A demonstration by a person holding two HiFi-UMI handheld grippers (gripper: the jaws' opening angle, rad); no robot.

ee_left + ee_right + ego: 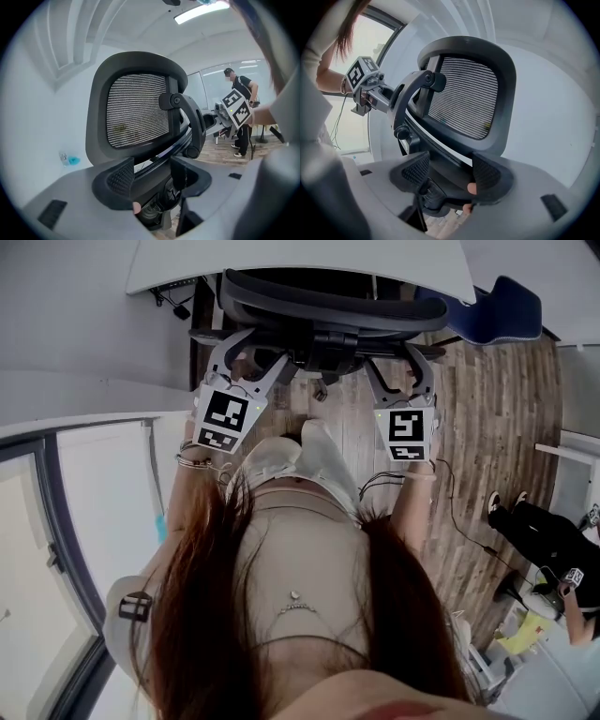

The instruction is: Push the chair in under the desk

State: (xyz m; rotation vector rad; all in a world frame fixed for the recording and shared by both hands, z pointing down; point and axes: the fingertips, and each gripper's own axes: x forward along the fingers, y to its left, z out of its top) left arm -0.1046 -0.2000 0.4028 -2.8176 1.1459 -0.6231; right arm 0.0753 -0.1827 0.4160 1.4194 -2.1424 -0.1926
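Observation:
A black mesh-backed office chair (328, 306) stands at the white desk (300, 263), its seat partly beneath the desktop. My left gripper (251, 367) is at the left side of the chair's back and my right gripper (401, 371) at the right side. In the left gripper view the jaws (152, 176) are spread wide, with the chair's lower back frame (154, 161) lying between the pads. The right gripper view shows the same: open jaws (451, 173) straddle the dark frame below the mesh back (468, 93). Each gripper's marker cube shows in the other's view.
A blue chair (497, 310) stands at the desk's right end. Another person (544, 531) is on the wooden floor at the right. A glass partition (56, 549) runs along my left. Cables (173, 301) hang under the desk's left end.

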